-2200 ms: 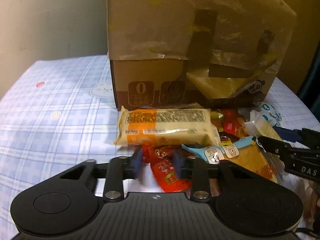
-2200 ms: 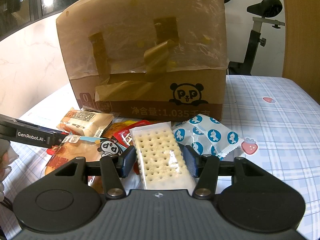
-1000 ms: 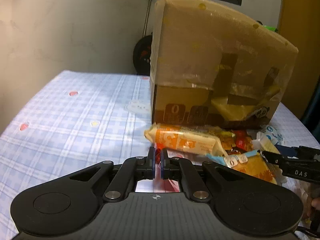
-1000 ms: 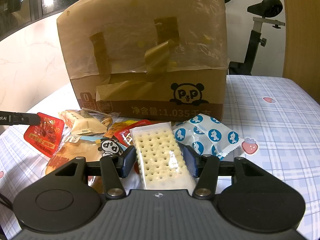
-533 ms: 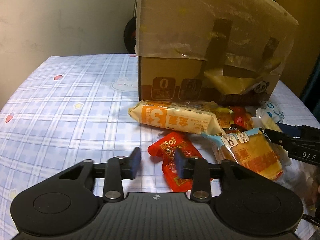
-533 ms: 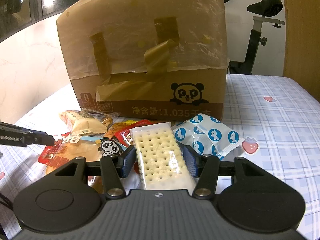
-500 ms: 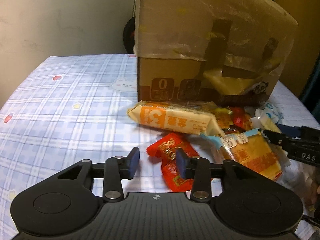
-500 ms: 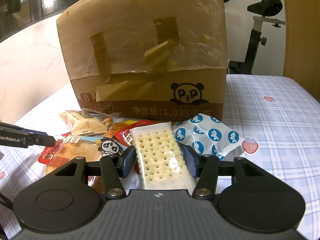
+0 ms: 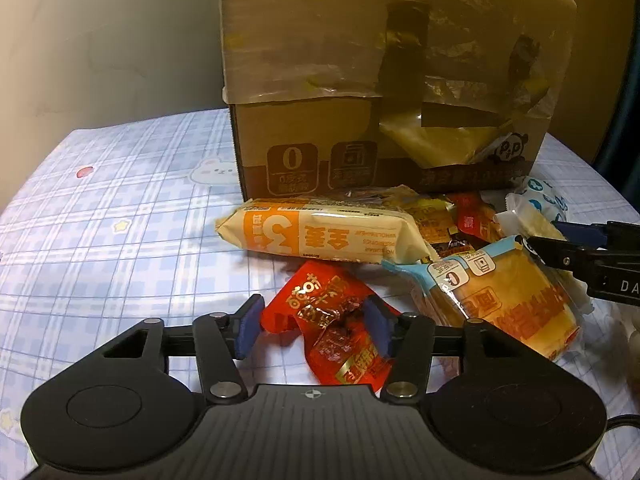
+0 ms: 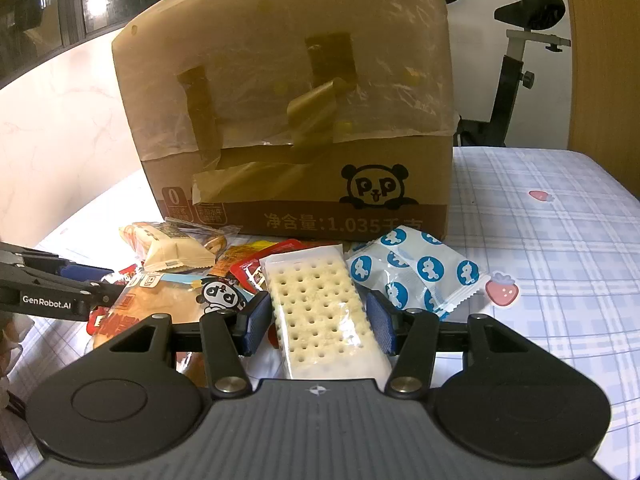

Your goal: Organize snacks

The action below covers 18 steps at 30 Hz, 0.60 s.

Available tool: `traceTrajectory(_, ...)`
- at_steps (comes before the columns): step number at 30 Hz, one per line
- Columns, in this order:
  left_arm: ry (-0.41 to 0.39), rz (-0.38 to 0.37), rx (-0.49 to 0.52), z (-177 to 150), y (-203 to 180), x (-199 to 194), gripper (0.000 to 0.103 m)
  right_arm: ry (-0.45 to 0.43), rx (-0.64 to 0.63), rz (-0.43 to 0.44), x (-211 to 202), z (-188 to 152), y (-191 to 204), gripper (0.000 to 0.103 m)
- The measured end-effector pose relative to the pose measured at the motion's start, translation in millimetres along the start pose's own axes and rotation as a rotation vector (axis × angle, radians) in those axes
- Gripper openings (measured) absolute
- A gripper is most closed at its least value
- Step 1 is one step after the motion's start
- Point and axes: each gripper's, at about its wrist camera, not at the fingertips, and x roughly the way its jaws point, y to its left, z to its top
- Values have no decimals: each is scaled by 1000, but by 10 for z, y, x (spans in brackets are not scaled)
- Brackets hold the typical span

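Jaws on my left gripper (image 9: 311,327) have just been opening and stand spread over the red packet (image 9: 334,330) lying loose on the tablecloth (image 9: 120,216). My right gripper (image 10: 318,322) pinches the cracker pack (image 10: 320,312); I judge boxing it in the carton (image 10: 288,120) comes next.

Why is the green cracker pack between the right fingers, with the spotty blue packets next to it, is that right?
Not quite: the cracker pack is white, not green, as the right wrist view shows. It does lie between the right gripper's fingers, and the spotty blue packets are next to it.
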Motion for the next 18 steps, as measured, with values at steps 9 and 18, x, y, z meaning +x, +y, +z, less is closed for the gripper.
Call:
traceTrajectory(9, -13, -3, 83, 33, -69, -48, 34, 2, 1, 3, 1, 1, -6, 56)
traceTrajectory(18, -35, -14, 59, -45, -35, -180, 26, 2, 0, 2, -4, -1, -3, 56)
